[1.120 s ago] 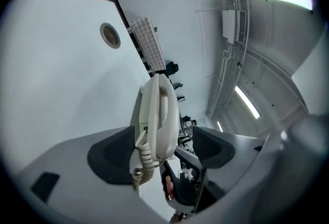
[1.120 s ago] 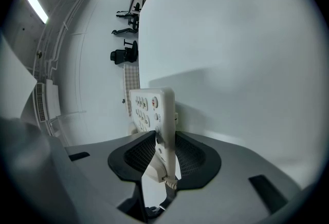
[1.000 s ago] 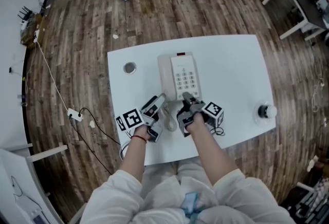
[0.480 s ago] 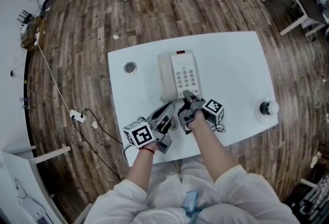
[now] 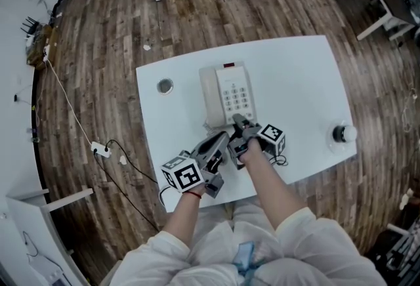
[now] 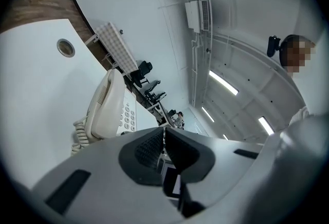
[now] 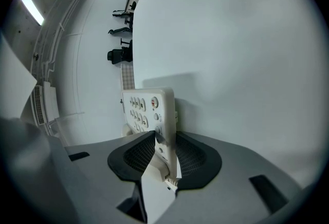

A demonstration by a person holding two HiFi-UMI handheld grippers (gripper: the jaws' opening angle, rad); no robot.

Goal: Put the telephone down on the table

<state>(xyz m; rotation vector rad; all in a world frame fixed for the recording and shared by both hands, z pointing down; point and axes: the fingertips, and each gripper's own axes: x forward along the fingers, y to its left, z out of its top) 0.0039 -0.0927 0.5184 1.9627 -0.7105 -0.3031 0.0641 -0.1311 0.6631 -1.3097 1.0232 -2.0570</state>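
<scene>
Right now I have the telephone (image 5: 228, 96) sitting on the white table (image 5: 302, 81) with its keypad facing up. Its handset (image 5: 211, 98) rests in the cradle along the telephone's left side.

My right gripper (image 5: 238, 123) comes in at the telephone's near edge. In the right gripper view its jaws (image 7: 164, 153) are pinched on that edge of the base, one dark ribbed pad against each face. The keypad runs away from the pads. I cannot tell whether that near edge is raised off the table or lying flat.

My left gripper (image 5: 219, 141) sits just beside the telephone's near left corner and is tilted over. In the left gripper view its jaws (image 6: 163, 138) are pressed together pad to pad with nothing caught between them. The telephone (image 6: 105, 110) lies ahead and to the side of them. The coiled cord (image 6: 79, 133) bunches at the handset's near end.

A round hole (image 5: 165, 86) in the table top lies left of the telephone, apart from it. A small black-and-white round object (image 5: 341, 136) stands well off to the telephone's right, near the table's edge.
</scene>
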